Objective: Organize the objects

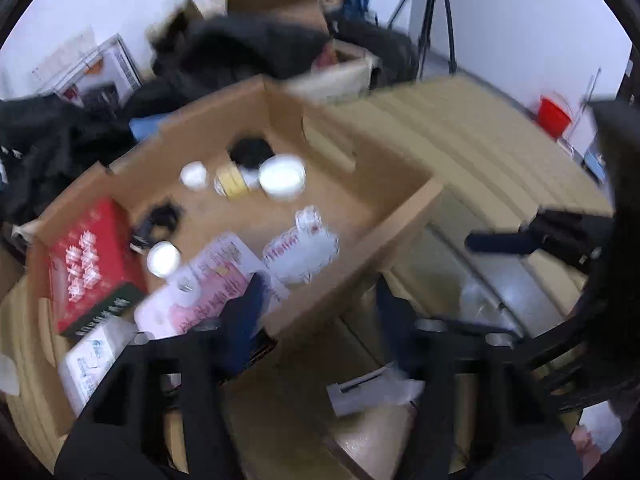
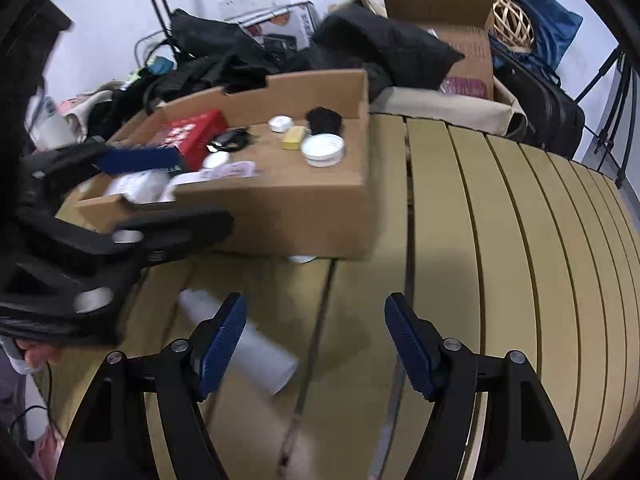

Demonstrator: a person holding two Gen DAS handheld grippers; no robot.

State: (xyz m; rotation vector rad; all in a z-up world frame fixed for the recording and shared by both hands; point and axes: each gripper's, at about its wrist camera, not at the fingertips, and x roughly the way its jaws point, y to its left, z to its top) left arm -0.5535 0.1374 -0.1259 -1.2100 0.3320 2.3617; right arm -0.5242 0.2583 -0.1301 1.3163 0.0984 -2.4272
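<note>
Right wrist: slatted table (image 2: 500, 240) (cluttered wall behind)

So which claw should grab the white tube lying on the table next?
Probably the right claw. It is open and empty, and the white tube lies just beside its left finger. The left claw points at the cardboard box's front edge instead.

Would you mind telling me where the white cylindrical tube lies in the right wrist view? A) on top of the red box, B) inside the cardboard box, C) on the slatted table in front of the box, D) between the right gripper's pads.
C: the white tube lies on the slatted table, outside and in front of the cardboard box, partly behind the right gripper, which holds nothing.
</note>
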